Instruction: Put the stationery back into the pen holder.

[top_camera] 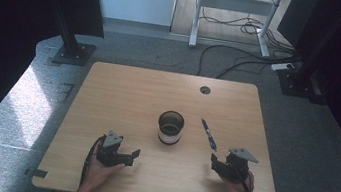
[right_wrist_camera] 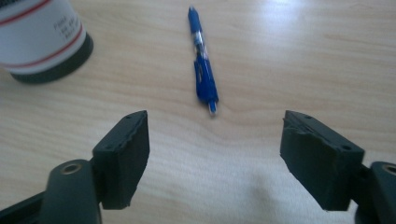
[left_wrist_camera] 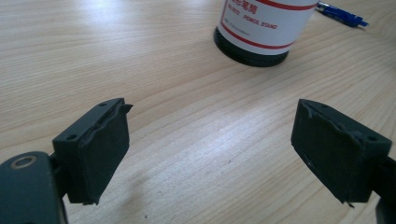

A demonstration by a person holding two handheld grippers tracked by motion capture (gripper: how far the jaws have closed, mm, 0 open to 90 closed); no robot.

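From the high view, a blue pen (top_camera: 209, 134) lies flat on the wooden worktop (top_camera: 123, 94), just beside a pencil stand (top_camera: 170, 127), with the left tool (top_camera: 130, 156) and right tool (top_camera: 215, 163) low at the near edge, both empty. The left gripper view shows spread jaws over bare wood, the stand (left_wrist_camera: 264, 28) ahead. In the right gripper view the jaws gape toward the pen (right_wrist_camera: 203, 74), not touching it. Judging by this, nothing is done: grasping and putting it into the stand remain.

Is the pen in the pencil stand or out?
Out: the blue pen lies flat on the table, right of the upright pencil stand.
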